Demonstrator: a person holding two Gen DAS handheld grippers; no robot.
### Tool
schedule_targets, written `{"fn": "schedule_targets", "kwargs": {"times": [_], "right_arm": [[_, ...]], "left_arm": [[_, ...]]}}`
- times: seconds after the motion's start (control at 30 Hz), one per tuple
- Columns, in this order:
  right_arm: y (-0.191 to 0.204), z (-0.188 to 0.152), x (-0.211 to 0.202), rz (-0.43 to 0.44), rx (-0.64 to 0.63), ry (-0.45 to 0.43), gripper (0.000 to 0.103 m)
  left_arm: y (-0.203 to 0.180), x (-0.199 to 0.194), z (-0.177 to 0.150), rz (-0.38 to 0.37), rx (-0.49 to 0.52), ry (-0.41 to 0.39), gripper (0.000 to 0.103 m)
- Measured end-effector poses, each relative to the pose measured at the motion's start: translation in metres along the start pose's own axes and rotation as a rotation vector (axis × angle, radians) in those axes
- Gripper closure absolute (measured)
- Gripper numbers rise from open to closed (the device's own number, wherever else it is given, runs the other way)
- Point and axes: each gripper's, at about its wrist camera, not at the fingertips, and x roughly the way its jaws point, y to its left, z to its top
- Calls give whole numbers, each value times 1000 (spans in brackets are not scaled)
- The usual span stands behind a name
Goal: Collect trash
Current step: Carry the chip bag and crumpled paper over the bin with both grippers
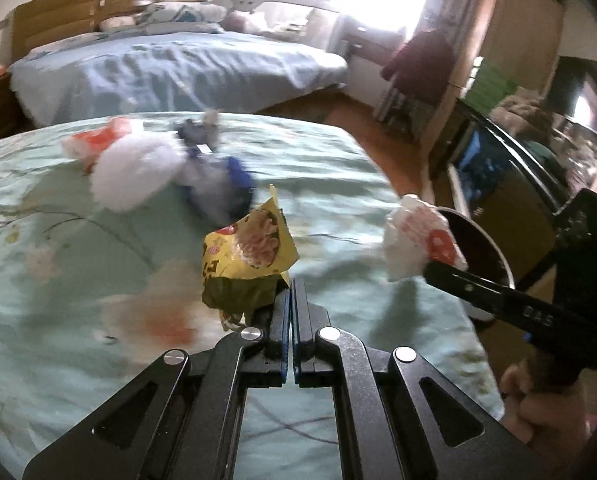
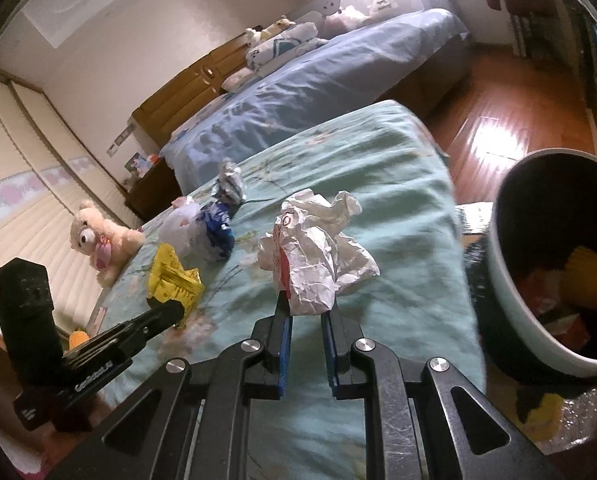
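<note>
we work over a bed with a pale green floral bedspread (image 2: 378,168); a second bed with a blue cover (image 2: 318,92) lies beyond it. a round bin (image 2: 510,304) with a dark interior stands off the bedspread's edge on the right, already holding yellow and red items. a cream teddy bear (image 2: 98,236) sits at the far left side of the bedspread.

near the middle of the bedspread we see a loose cluster of trash: a white plastic bag (image 1: 134,176) touching a blue and silver wrapper (image 1: 218,184), with a red and white wrapper (image 1: 94,142) just behind them (details blurred).

the right gripper (image 2: 306,312) has its jaws narrow, clamped on a crumpled white paper wrapper (image 2: 318,252) held above the bedspread, near the bin.

the left gripper (image 1: 289,292) has its jaws fully closed, pinching the lower corner of a yellow snack packet (image 1: 250,256), also clear of the bedspread.
</note>
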Motion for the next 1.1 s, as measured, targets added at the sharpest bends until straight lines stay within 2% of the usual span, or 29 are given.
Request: {"fn": "schedule_targets", "kwargs": {"times": [0.77,1.1], "right_arm": [[-95,-11,-78,-161,145,-117,89],[-126,-9,-95,-203,189,-135,89]], "left_arm": [[-116,29,2,-141,173,57,102],[-154,45,8,-176,222,72,102]]}}
